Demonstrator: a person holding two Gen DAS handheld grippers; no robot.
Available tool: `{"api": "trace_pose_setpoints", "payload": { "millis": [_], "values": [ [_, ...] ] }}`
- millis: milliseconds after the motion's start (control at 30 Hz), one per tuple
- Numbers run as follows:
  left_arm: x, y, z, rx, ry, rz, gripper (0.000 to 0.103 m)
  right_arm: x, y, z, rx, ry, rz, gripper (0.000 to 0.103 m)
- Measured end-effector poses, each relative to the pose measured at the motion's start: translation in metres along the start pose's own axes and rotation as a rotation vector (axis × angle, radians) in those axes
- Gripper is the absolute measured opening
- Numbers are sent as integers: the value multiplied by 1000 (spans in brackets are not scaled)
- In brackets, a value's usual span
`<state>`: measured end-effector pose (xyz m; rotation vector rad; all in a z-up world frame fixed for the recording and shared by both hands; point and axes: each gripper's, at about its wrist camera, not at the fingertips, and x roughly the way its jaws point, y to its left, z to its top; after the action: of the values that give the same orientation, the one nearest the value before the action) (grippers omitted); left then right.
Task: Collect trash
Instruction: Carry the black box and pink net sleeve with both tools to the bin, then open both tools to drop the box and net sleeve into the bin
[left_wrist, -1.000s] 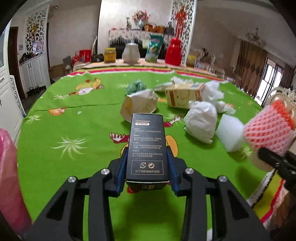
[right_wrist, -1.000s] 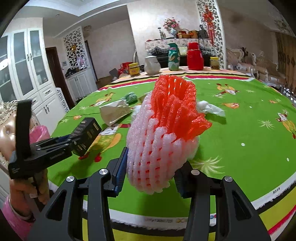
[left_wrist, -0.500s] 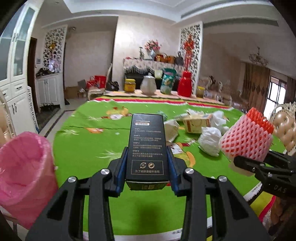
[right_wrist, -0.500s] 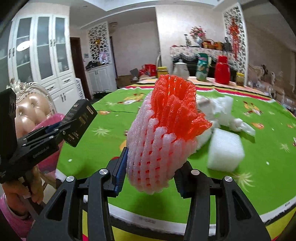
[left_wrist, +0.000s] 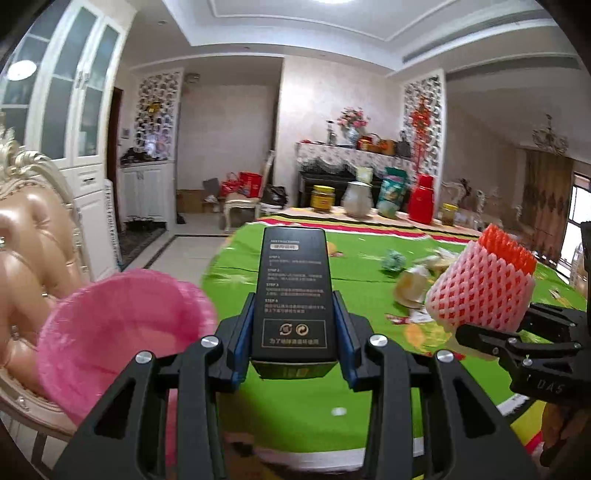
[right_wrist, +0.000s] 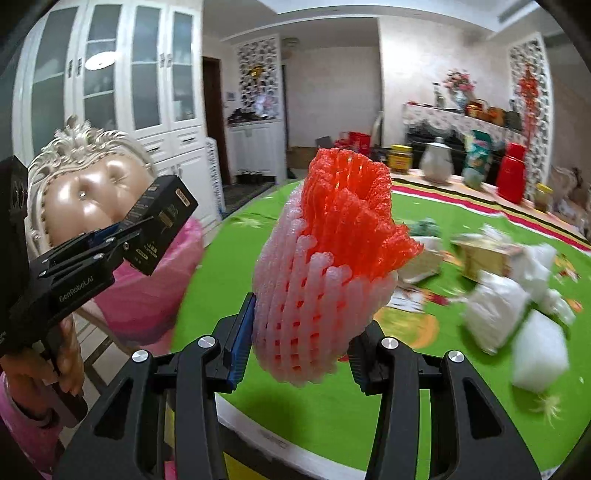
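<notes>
My left gripper (left_wrist: 294, 332) is shut on a black carton (left_wrist: 294, 295) with white print, held upright above the near rim of the green table (left_wrist: 314, 398). A pink-lined trash bin (left_wrist: 110, 332) stands just left of it, off the table edge. My right gripper (right_wrist: 301, 343) is shut on a pink and red foam fruit net (right_wrist: 325, 266). From the right wrist view the black carton (right_wrist: 159, 225) and left gripper (right_wrist: 110, 247) hover over the pink bin (right_wrist: 147, 291). The foam net (left_wrist: 480, 288) shows at the right of the left wrist view.
Crumpled white bags (right_wrist: 495, 314), a white foam block (right_wrist: 539, 358), a yellow box (right_wrist: 484, 254) and paper scraps lie on the table. Jars, a white jug and a red flask (left_wrist: 421, 203) stand at the far edge. An ornate chair (left_wrist: 33, 236) sits behind the bin.
Both grippers swung left, away from the table's middle toward its near left edge. The pink bin has come into full view beside the carton. Both grips are unchanged.
</notes>
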<state>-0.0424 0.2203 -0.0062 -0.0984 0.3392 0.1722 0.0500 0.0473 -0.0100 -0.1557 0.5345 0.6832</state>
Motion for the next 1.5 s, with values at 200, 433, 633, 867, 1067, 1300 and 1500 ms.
{"api": "trace_pose_setpoints", "payload": {
  "millis": [200,433,633,867,1067,1300,1500],
  "values": [
    [-16,53,-1,-29,-2,110,38,28,45,18,-77,15,86,44],
    [-20,116,-6,-87,32,214,38,61,96,42,-157,23,171,44],
    [-11,154,1,-128,48,252,38,92,128,65,-172,36,252,44],
    [1,191,4,-174,59,279,44,135,164,81,-219,50,341,61],
    [-8,207,2,-230,24,357,77,138,158,76,-216,30,324,77],
    [-15,184,-1,-216,23,377,98,100,117,59,-179,7,238,81],
    [2,127,-2,-155,76,215,98,59,54,42,-110,-17,97,81]
  ]
}}
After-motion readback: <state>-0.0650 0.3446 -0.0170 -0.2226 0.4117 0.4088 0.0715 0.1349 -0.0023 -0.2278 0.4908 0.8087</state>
